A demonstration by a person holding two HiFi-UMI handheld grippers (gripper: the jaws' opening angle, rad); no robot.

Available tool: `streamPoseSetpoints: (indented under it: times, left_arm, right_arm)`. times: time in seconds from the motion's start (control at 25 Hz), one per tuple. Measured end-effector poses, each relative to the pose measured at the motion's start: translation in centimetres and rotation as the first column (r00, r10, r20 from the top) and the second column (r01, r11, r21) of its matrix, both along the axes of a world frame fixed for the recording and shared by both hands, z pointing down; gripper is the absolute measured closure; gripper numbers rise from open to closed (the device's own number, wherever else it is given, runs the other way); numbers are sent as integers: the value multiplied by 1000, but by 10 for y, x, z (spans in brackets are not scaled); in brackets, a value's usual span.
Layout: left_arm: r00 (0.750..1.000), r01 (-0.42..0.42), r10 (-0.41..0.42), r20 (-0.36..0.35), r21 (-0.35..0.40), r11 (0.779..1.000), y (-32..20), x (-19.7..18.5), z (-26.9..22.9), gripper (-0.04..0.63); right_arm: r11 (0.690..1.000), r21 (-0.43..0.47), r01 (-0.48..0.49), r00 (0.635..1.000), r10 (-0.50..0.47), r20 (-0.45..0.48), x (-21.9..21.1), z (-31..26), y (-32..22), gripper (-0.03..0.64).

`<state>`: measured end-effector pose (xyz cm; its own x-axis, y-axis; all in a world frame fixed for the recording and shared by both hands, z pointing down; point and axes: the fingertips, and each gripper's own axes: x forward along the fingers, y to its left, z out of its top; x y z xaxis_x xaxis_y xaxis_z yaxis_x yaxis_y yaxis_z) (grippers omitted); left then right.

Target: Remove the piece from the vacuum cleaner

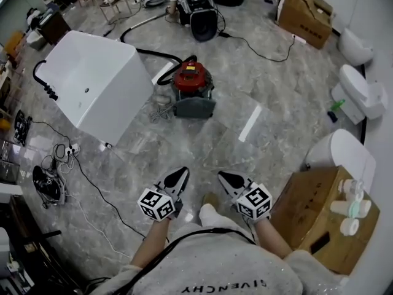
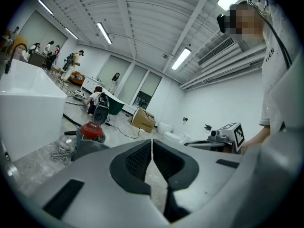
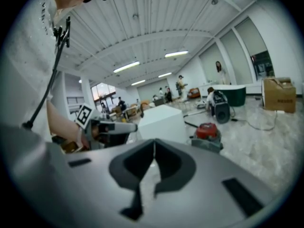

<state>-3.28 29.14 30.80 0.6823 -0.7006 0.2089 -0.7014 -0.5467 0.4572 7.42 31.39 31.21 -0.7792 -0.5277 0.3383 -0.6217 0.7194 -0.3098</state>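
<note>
A red-topped vacuum cleaner (image 1: 191, 85) with a grey-green base stands on the marble floor ahead, a black hose (image 1: 147, 53) curling off its back left. It also shows at the left in the left gripper view as the vacuum cleaner (image 2: 90, 133) and right of centre in the right gripper view as the vacuum cleaner (image 3: 207, 133). My left gripper (image 1: 181, 176) and right gripper (image 1: 226, 177) are held close to my body, well short of the machine, both shut with nothing between the jaws. The left gripper (image 2: 152, 148) and the right gripper (image 3: 154, 148) point toward it.
A white bathtub-like box (image 1: 92, 82) stands left of the vacuum. A cardboard box (image 1: 319, 217) with bottles sits at my right, white toilets (image 1: 356, 94) along the right wall. Cables (image 1: 58, 158) lie at left. Another black vacuum (image 1: 201, 11) and people are farther back.
</note>
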Motion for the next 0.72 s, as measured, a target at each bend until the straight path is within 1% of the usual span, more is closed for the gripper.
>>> streamPoseSetpoints:
  times: [0.32,0.56,0.64,0.72]
  left_arm:
    - [1000,17,-17,21,-10,1000,-43,0,5,560]
    - [997,15,-14,74,-12,1000,-73,-7,16,560]
    - [996,3,-2,87,-9,1000,-88,-11,18,560]
    - [994,-26,26,104,-6,1000,-106,-14,21,560]
  right_arm:
    - [1000,0,3,1000,-3,6,-8,4,-48,601]
    - [999,4,-43,999,43,-1,-15,7,-79,601]
    - [998,-4,-58,998,58,-10,-16,11,-90,601]
    - [997,-13,-72,997,72,-22,-18,15,-101,601]
